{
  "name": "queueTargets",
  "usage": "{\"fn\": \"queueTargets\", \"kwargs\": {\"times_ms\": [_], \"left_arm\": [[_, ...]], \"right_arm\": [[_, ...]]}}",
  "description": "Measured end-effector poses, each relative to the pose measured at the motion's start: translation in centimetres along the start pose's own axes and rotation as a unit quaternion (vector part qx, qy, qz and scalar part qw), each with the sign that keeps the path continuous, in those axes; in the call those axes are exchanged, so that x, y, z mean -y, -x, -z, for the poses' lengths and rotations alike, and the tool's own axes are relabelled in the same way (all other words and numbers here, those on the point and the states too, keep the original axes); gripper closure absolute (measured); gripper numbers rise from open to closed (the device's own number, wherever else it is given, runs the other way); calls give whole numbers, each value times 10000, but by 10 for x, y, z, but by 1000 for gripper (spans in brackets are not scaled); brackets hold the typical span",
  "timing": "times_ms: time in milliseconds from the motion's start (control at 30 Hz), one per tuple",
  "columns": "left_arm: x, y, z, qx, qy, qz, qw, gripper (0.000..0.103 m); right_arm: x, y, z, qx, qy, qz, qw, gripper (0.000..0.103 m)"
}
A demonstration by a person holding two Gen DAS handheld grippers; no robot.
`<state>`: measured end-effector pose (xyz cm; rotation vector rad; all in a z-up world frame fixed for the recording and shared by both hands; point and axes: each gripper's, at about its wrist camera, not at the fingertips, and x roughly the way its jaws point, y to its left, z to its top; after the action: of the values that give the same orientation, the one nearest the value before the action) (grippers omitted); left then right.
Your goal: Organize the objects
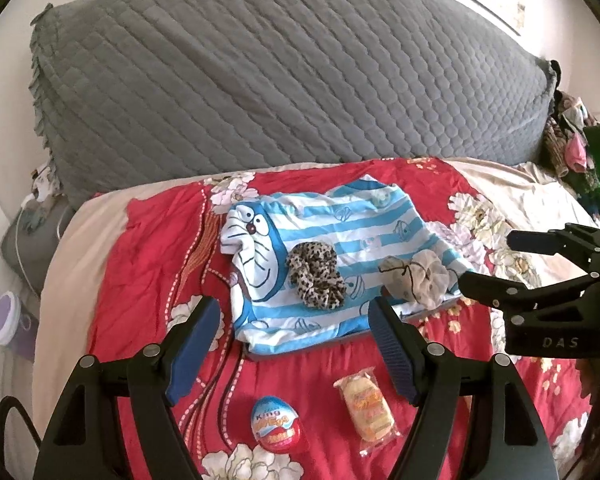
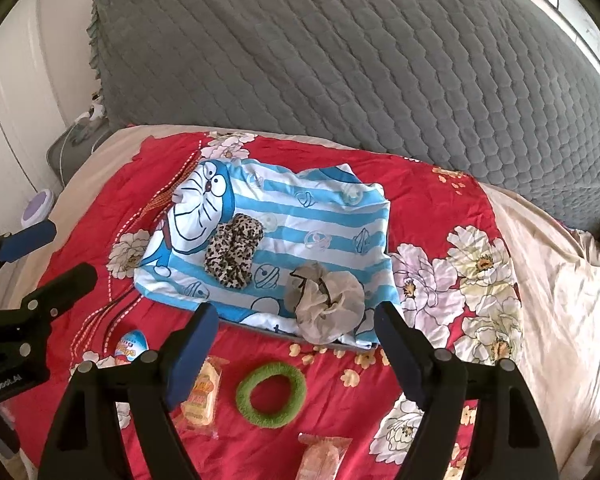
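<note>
Grey quilted cushion (image 2: 380,60) at far side, striped cartoon cloth (image 2: 300,216) over what is possibly a tray, leopard scrunchie (image 2: 234,250) and beige scrunchie (image 2: 326,300) laid on it, green scrunchie (image 2: 271,394), chocolate egg (image 1: 275,424) and wrapped snacks (image 1: 367,410) near, left gripper (image 1: 292,344) and right gripper (image 2: 296,344) spread apart, nothing gripped.

Leopard-print scrunchie (image 2: 233,250), green hair tie (image 2: 271,395)

Both units tilted downward and held side by side: left gripper (image 1: 296,344) with jaws spread wide and nothing between the pads, right gripper (image 2: 296,350) likewise spread and empty, each one's black fingers visible at the edge of the other's view.
</note>
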<state>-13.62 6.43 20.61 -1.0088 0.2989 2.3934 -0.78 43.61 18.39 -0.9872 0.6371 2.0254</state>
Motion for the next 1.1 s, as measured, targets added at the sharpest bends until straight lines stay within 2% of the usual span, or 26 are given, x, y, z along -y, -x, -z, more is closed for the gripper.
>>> {"fn": "queueTargets", "kwargs": {"times_ms": [167, 567, 833, 1100], "left_arm": [[-6, 4, 12, -90, 96, 7, 9999, 25], [-4, 10, 43, -272, -239, 96, 9993, 25], [-3, 9, 60, -266, -300, 58, 9992, 25], [4, 1, 82, -419, -361, 38, 9985, 25]], "right_arm": [[-3, 2, 9, -76, 2, -30, 10000, 17], [-2, 6, 30, -147, 5, -54, 9999, 15], [11, 11, 66, -216, -332, -210, 9990, 15], [21, 16, 98, -104, -223, 67, 9997, 15]]}}
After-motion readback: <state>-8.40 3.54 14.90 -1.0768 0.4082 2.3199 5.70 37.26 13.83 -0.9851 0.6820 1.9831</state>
